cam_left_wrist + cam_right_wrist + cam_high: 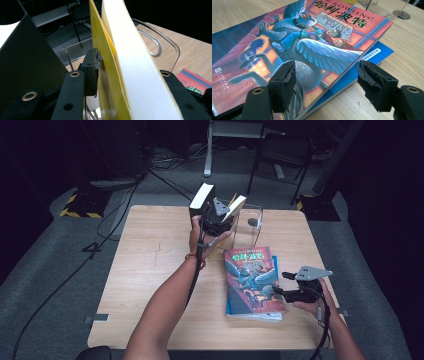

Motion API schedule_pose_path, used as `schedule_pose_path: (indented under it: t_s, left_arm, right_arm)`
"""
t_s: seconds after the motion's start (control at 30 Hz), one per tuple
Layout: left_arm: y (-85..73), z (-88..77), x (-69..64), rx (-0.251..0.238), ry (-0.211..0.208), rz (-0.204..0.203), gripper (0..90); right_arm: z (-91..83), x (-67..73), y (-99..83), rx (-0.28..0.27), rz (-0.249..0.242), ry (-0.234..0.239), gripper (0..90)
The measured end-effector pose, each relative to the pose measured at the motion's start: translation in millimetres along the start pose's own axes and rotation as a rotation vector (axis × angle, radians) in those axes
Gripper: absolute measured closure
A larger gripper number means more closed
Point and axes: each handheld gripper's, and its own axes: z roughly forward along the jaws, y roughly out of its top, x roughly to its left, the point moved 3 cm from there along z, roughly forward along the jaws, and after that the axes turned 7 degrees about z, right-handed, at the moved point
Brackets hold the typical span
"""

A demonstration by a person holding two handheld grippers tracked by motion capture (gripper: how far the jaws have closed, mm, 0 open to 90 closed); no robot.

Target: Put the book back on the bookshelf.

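My left gripper [219, 216] is raised over the far middle of the table, shut on a yellow-covered book [235, 206] that stands on edge. In the left gripper view one pad [93, 72] presses the yellow cover [105, 62] and the other jaw lies against the white page block. A black book [201, 200] [25, 65] stands just left of it. A red illustrated book [252, 279] [299, 42] lies flat on a blue book [252, 316] [372, 55] at the front right. My right gripper [280, 283] [327, 72] is open at the red book's right edge, straddling its corner.
A clear acrylic stand [250, 227] [160, 45] sits on the wooden table [150, 270] right behind the held books. Beyond the table are a chair [280, 155], a desk leg [207, 155] and cables on grey carpet. A yellow-striped base [80, 205] stands at the far left.
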Motion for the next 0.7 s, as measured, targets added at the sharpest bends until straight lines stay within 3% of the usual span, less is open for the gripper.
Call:
schedule_pose_path:
  t_s: [0.07,0.17,0.43,0.7]
  left_arm:
    - [1.2,-0.2,-0.8,0.003,0.029,0.016,71.6]
    - [2.1,1.3,0.9,-0.002,0.041,0.022,73.9]
    - [3.3,9.0,10.2,-0.038,0.078,-0.028,74.3]
    - [17.0,15.3,18.5,-0.092,0.131,-0.072,74.3]
  right_arm:
    - [0.2,-0.1,-0.2,0.003,0.006,0.000,31.7]
    - [0.8,-0.3,-0.4,0.008,0.003,-0.003,31.9]
    - [0.0,-0.5,-0.3,0.002,0.007,-0.004,32.0]
    - [-1.3,-2.2,-0.9,-0.002,0.010,-0.001,31.9]
